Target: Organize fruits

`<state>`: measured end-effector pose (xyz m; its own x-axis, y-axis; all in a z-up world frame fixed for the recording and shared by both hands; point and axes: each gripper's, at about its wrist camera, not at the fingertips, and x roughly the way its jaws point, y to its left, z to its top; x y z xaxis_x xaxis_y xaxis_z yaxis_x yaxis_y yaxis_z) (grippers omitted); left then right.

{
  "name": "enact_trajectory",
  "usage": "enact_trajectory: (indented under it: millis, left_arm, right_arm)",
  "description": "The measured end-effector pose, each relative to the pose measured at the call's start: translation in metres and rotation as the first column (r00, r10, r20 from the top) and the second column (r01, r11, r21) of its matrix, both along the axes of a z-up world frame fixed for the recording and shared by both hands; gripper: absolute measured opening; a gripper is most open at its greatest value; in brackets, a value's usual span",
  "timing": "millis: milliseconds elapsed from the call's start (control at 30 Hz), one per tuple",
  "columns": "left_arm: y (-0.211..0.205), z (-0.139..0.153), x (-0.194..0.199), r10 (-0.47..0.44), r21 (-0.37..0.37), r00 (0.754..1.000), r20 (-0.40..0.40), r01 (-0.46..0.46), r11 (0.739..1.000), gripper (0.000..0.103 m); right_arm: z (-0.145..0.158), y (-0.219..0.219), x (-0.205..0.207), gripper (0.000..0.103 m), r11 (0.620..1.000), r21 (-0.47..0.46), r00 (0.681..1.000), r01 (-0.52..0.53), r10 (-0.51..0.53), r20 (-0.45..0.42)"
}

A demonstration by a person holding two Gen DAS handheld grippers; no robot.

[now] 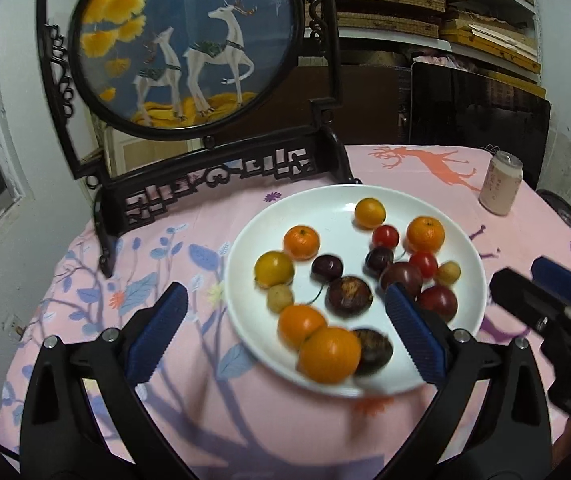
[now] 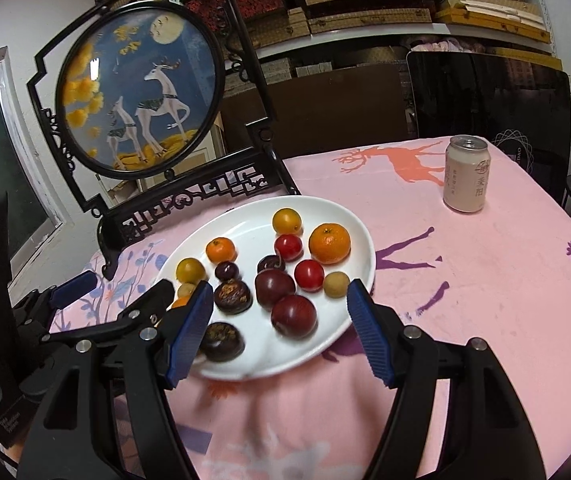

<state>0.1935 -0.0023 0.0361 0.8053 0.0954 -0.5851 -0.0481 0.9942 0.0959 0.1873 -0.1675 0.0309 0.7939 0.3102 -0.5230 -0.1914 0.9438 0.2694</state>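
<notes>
A white plate [image 1: 437, 208] [image 2: 349, 216] on the pink tablecloth holds several small fruits: oranges [image 1: 329, 354] [image 2: 329, 243], yellow fruits [image 1: 273, 268], red tomatoes [image 2: 309, 275], dark plums [image 2: 294, 315] and dark brown round fruits [image 1: 348, 295] [image 2: 232, 297]. My left gripper [image 1: 285, 332] is open and empty, its fingers straddling the plate's near left part, above it. My right gripper [image 2: 279, 332] is open and empty over the plate's near edge, with the plums between its fingers. The right gripper also shows at the right edge of the left wrist view [image 1: 545, 292].
A black carved stand with a round deer picture [image 1: 189, 44] [image 2: 141, 88] stands behind the plate at the left. A pale drink can [image 1: 500, 183] [image 2: 466, 174] stands at the far right of the table. Shelves of boxes and a dark panel [image 2: 485, 92] lie behind.
</notes>
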Motion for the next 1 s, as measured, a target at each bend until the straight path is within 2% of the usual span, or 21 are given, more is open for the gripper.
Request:
enact_trajectory:
  millis: [33, 267, 633, 833, 1000]
  left_arm:
    - [0.001, -0.002, -0.005, 0.000, -0.005, 1.000, -0.003, 0.000, 1.000, 0.101]
    - [0.016, -0.018, -0.033, 0.034, -0.005, 0.999, -0.037, -0.034, 0.999, 0.101]
    - [0.027, -0.017, -0.080, 0.063, -0.031, 0.998, -0.012, -0.063, 0.997, 0.101]
    - [0.027, -0.017, -0.103, 0.036, -0.042, 0.999, 0.005, -0.036, 0.998, 0.101]
    - [0.019, -0.019, -0.102, 0.002, -0.031, 1.000, -0.005, -0.002, 1.000, 0.101]
  right_arm:
    - [0.000, -0.001, -0.005, 0.076, 1.000, -0.005, 1.000, 0.003, -0.003, 0.004]
    - [-0.006, -0.002, -0.033, 0.078, 1.000, -0.015, 1.000, -0.006, 0.006, 0.016]
    - [-0.019, 0.006, -0.079, 0.078, 0.995, -0.096, 0.998, -0.029, 0.034, 0.051]
    - [-0.032, 0.007, -0.100, 0.078, 0.991, -0.135, 0.998, -0.018, 0.026, 0.057]
    - [-0.036, 0.007, -0.099, 0.078, 0.988, -0.153, 0.998, 0.013, -0.003, 0.061]
